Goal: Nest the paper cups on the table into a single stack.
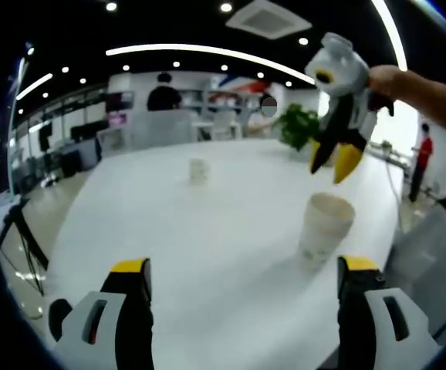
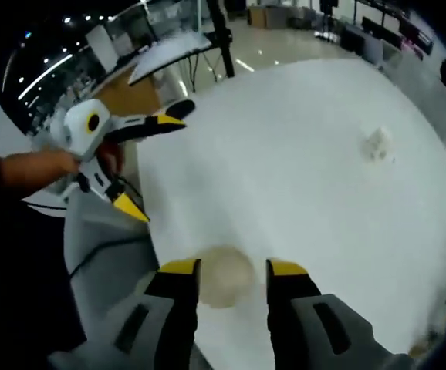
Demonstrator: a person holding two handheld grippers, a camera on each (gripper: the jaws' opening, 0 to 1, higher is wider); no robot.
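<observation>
A white paper cup [image 1: 325,223] stands upright on the white table [image 1: 207,231], near the right edge. A second, smaller-looking cup [image 1: 198,170] stands far off near the table's middle. My right gripper [image 1: 331,163], held by a hand, hangs open a little above the near cup. In the right gripper view I look down into that cup [image 2: 223,276], which sits framed between my right gripper's [image 2: 231,270] yellow-tipped jaws. The far cup [image 2: 377,142] is up and to the right. My left gripper [image 1: 244,270] is wide open and holds nothing; it hovers off the table's edge [image 2: 150,162].
A grey chair [image 2: 99,231] stands by the table's edge beneath the left gripper. A tripod [image 1: 22,239] is on the floor at left. A green plant [image 1: 299,126] and people [image 1: 163,92] stand beyond the table's far end.
</observation>
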